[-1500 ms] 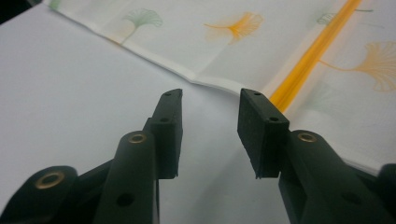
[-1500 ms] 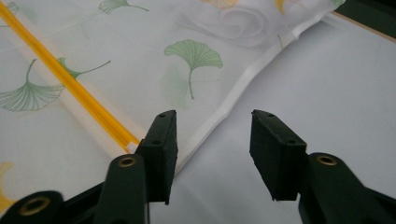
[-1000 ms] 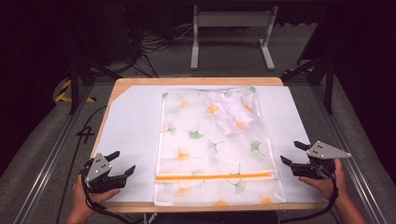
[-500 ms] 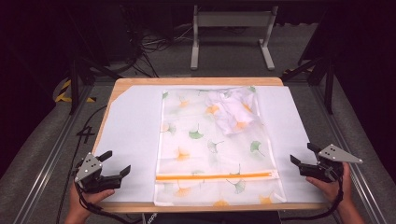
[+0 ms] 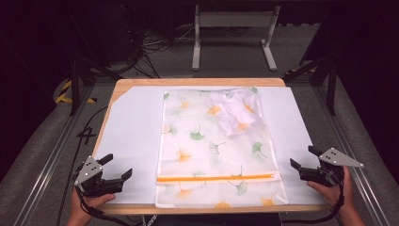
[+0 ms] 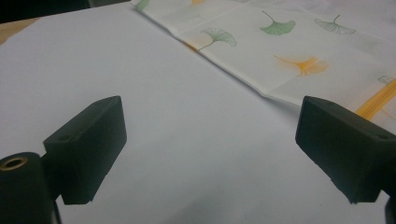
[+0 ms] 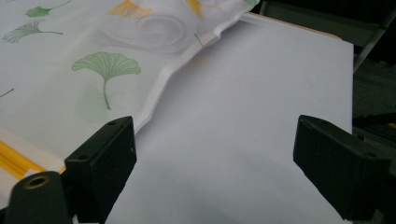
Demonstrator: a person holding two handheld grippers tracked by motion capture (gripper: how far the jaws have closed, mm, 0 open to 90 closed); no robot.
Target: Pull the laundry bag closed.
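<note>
A translucent bag (image 5: 211, 146) printed with green and orange ginkgo leaves lies flat in the middle of the table, an orange zipper strip (image 5: 216, 177) near its front end. A crumpled white cloth (image 5: 234, 110) sits inside its far right corner. My left gripper (image 5: 116, 166) rests at the front left corner, open, jaws wide with nothing between them; the bag's edge (image 6: 243, 79) lies ahead to its right. My right gripper (image 5: 304, 157) sits at the front right edge, open and empty, the bag's edge (image 7: 163, 79) to its left.
White paper (image 5: 131, 136) covers the wooden table (image 5: 197, 82). A metal stand (image 5: 233, 28) and cables lie on the dark floor behind. Rails run along both sides of the table.
Both grippers have drawn back and outward toward the table's front corners, away from the bag. The bag and the cloth inside it have not moved.
</note>
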